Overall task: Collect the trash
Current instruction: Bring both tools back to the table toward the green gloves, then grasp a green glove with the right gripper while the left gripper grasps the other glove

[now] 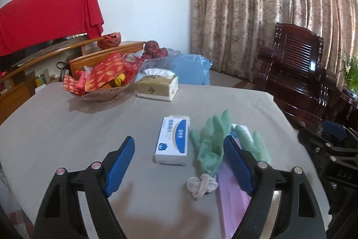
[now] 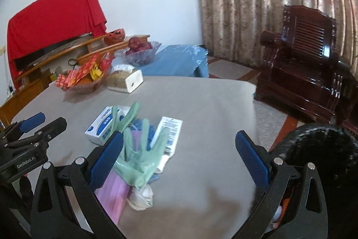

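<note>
On the grey tablecloth (image 1: 67, 127) lies a pile: two pale green gloves (image 1: 212, 138), a pink sheet (image 1: 232, 203), a crumpled white wad (image 1: 202, 186) and a white-and-blue box (image 1: 172, 140). My left gripper (image 1: 179, 145) hangs open over the table, the box beyond its jaws and its right finger over the gloves. In the right wrist view the gloves (image 2: 138, 149) lie by my open right gripper's (image 2: 180, 138) left finger, next to a white printed packet (image 2: 170, 133), the wad (image 2: 141, 198) and the box (image 2: 105, 124). Neither gripper holds anything.
A gold tissue box (image 1: 157, 86) and a bowl of red snack packets (image 1: 100, 82) stand at the table's far side, a fruit bowl (image 2: 139, 52) behind them. A black bin (image 2: 317, 160) sits off the table's right edge. Further right stands a dark wooden chair (image 2: 308, 73).
</note>
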A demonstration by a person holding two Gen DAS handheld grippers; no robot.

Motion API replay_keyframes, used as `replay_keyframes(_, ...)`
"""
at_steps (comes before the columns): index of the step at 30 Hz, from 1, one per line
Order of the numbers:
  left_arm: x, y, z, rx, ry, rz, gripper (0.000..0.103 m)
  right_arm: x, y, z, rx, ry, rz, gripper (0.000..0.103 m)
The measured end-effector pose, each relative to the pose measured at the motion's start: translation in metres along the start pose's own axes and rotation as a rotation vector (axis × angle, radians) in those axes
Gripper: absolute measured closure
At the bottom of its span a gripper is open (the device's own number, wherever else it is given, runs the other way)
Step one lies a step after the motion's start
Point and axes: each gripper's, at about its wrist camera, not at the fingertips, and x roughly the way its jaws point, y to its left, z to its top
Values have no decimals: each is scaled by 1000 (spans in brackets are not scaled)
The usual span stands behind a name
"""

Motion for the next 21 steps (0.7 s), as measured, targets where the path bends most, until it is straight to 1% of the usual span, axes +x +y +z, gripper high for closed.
replay_keyframes(2, 5, 2, -2, 1, 5, 8, 23, 9, 7, -4, -9, 7, 2, 7)
replay_keyframes(4, 9, 4, -5, 2, 9, 12, 24, 19, 11, -6, -13, 22, 3, 13)
replay_keyframes(6, 13, 6, -7, 5, 13, 17, 24, 32, 12, -10, -10, 57, 12, 20)
replay_keyframes(10, 18, 12, -12, 1, 23, 29, 25, 51, 14, -20, -3, 113, 30, 27)
replay_keyframes(12, 21, 16, -13, -2, 28, 33, 25, 58, 17, -24, -6, 138, 42, 32)
replay_keyframes(14, 24, 18, -15, -4, 36, 35, 25, 63, 19, -29, -10, 166, 55, 35)
replay_keyframes(17, 26, 19, -18, -5, 44, 32, 25, 68, 22, -33, -7, 195, 88, 44)
replay_keyframes(19, 28, 18, -19, -5, 48, 28, 25, 69, 22, -33, -6, 205, 105, 47)
replay_keyframes(20, 28, 18, -20, -4, 49, 27, 25, 70, 23, -33, -7, 211, 116, 50)
replay_keyframes(21, 28, 17, -20, -4, 49, 25, 25, 70, 23, -33, -4, 219, 134, 56)
